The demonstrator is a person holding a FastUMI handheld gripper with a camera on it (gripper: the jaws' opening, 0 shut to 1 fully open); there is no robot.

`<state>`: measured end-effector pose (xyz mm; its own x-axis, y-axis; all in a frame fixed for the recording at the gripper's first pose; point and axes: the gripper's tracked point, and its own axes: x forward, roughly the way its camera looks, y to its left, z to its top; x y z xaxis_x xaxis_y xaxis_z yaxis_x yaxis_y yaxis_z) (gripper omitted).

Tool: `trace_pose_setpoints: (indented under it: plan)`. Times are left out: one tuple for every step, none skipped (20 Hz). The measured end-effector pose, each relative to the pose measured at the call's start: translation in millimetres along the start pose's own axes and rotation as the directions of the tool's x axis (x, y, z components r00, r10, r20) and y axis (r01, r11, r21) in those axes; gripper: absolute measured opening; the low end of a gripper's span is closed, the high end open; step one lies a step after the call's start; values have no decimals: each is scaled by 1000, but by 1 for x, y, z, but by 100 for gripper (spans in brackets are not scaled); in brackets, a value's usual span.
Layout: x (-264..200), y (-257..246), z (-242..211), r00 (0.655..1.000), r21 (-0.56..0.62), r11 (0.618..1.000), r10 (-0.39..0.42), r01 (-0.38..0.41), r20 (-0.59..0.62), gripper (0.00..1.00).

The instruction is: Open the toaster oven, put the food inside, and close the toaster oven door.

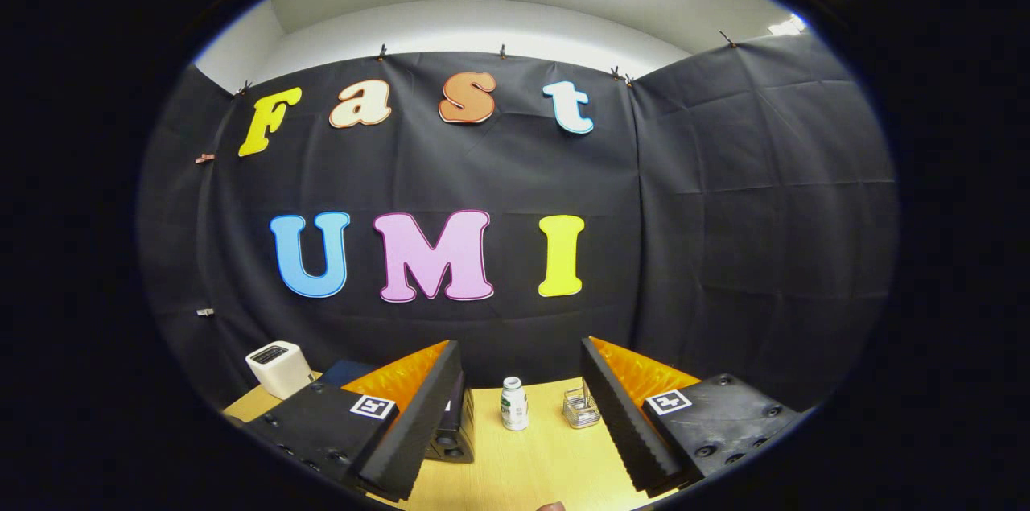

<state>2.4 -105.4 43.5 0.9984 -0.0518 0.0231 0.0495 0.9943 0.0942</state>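
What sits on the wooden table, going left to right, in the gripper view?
White box-shaped appliance → dark speaker-like box → small white bottle → little wire rack. The open gripper has its fingers spread around the bottle.

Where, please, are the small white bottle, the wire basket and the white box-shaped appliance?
small white bottle (514, 405): gripper view, on its body.
wire basket (580, 409): gripper view, on its front wall.
white box-shaped appliance (278, 370): gripper view, on its front face.

A dark box (452, 434) sits largely hidden behind the left finger (410, 422) of the gripper (515, 422), its jaws apart; the wire rack (579, 408) is part-covered by the right finger (624, 422), the bottle (513, 403) label too small to make out
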Motion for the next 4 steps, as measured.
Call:
trace_pose_setpoints:
  plan:
    - [-1,-1,-2,1000,-4,1000,-2,2,-1,97]
    - [-1,-2,-2,1000,-9,1000,-4,4,-2,97]
    - [-2,-3,-3,1000,-11,1000,-7,6,-3,97]
    - [-1,-3,-4,1000,-12,1000,-10,10,-3,97]
